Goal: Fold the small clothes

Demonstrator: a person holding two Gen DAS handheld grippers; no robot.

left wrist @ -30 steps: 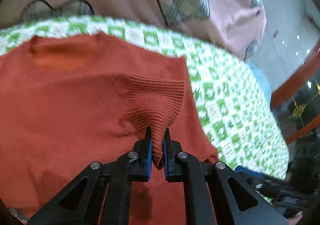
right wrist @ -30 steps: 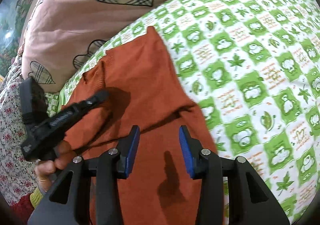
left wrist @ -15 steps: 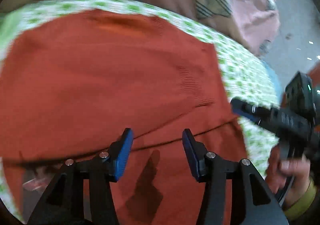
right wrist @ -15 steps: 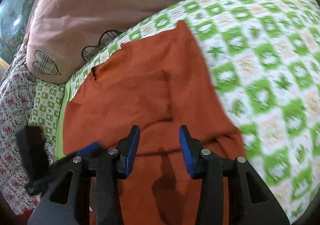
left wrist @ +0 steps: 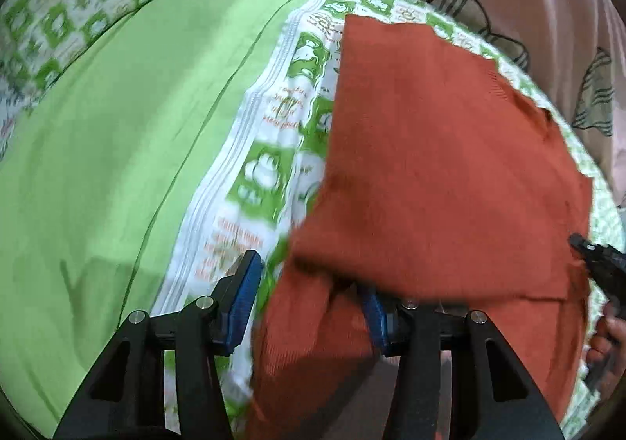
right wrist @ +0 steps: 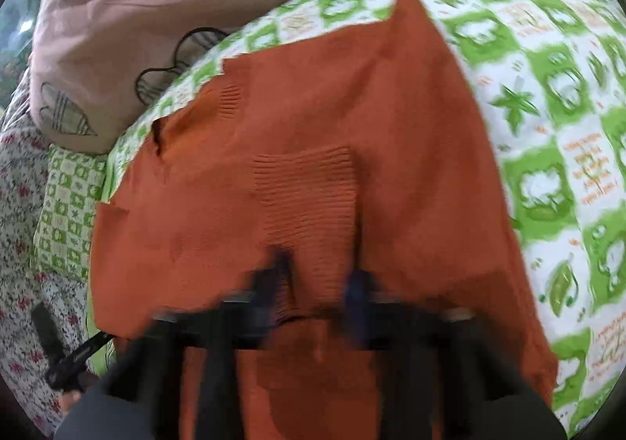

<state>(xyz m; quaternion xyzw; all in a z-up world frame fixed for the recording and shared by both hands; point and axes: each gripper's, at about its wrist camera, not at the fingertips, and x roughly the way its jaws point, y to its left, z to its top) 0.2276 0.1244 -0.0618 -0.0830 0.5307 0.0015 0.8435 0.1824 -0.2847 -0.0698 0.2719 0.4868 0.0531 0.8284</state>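
Knitwear like this rust-orange sweater (right wrist: 391,135) will feel light and floppy in your grip: soft, stretchy, not fragile, and likely to sag and drag rather than slide. It lies spread on the green-and-white checked bedsheet (right wrist: 547,96), its ribbed cuff (right wrist: 309,197) folded in over the body, with the pink heart-print quilt (right wrist: 156,9) beyond.

Your left gripper (left wrist: 309,295) is spread wide, holding nothing, with the sweater's near left edge bunched between its blue pads (left wrist: 242,287). Your right gripper (right wrist: 313,291) is motion-blurred; its jaws look parted over the lower middle of the sweater, but I cannot tell whether they pinch cloth.

Take hold at the hem or side edge, pinching both layers together.
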